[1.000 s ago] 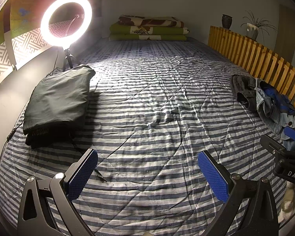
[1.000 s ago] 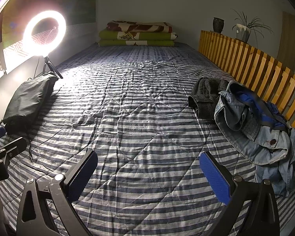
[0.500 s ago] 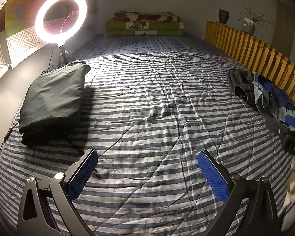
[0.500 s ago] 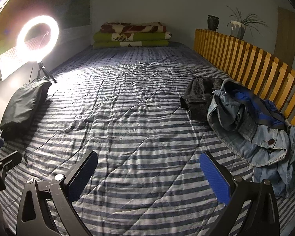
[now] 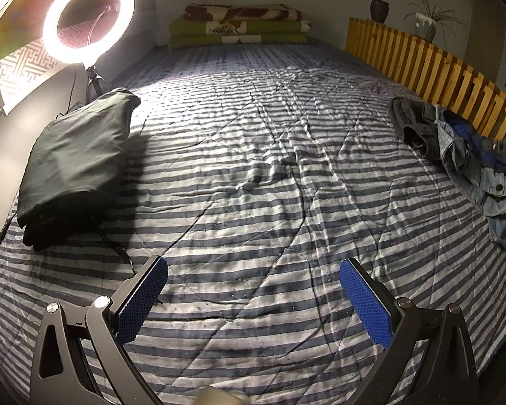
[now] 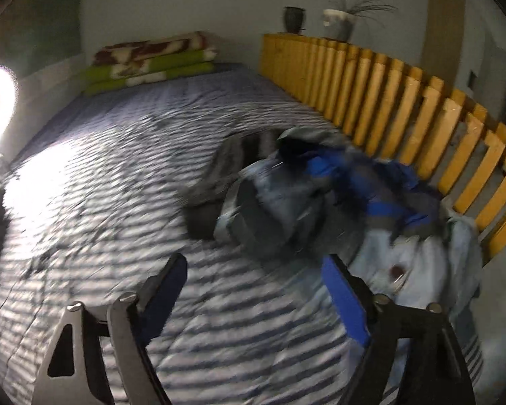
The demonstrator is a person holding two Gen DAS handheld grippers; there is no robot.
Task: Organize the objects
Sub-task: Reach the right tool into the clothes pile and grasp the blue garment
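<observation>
We note the crumpled pale-blue denim jacket (image 6: 418,263) in a heap with a dark grey garment (image 6: 219,175) and a bright blue cloth (image 6: 371,182), at the right edge of the blue-and-white striped bedspread (image 5: 253,202), beside the slatted yellow wooden rail (image 6: 404,101). Right gripper (image 6: 253,270): jaws spread wide, nothing held, just short of the heap; this view is motion-blurred. Left gripper (image 5: 253,283): jaws wide apart, nothing held, over mid-bed. Only the left view shows the folded black garment (image 5: 74,165) sharply, below the glowing ring light (image 5: 87,17). Folded green and brown blankets (image 5: 239,27) at the far end. We read no writing
</observation>
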